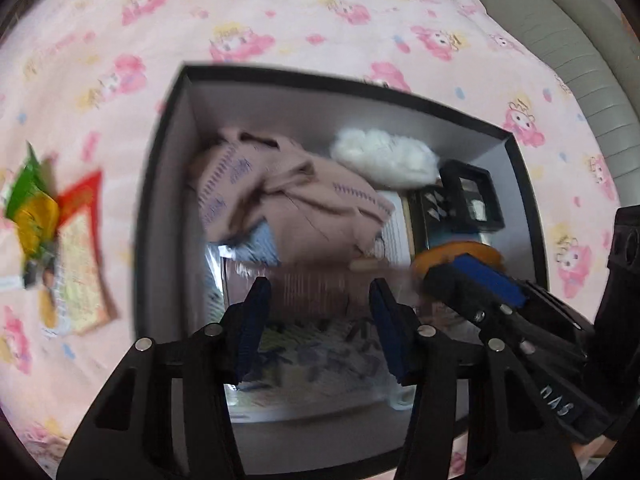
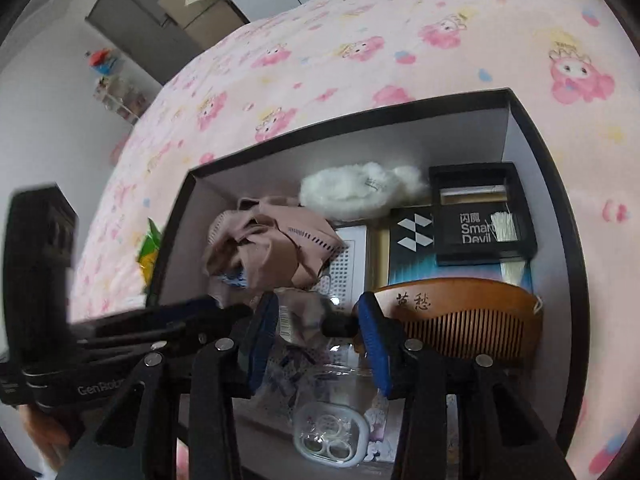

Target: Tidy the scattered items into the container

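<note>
The black-rimmed cardboard box (image 2: 532, 120) stands on the pink cartoon-print bedsheet (image 2: 360, 40). Inside it, the crumpled beige cloth (image 2: 272, 236) lies at 9 o'clock, the white fluffy pad (image 2: 356, 188) at 12, the black printed carton (image 2: 480, 224) at 2, and the brown wooden comb (image 2: 460, 320) at 4. Outside the box, at 9 o'clock of it, lie the red and green snack packets (image 1: 60, 232) on the sheet.

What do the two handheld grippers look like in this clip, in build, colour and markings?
Both match. The left gripper and right gripper have black angular plastic frames with cut-out openings and round silver fasteners; the jaws carry ribbed blue pads. Seen from the other wrist camera, pale lettering shows on each body: one reads "GenRobo", cut off. No cables or sleeves show.
</note>
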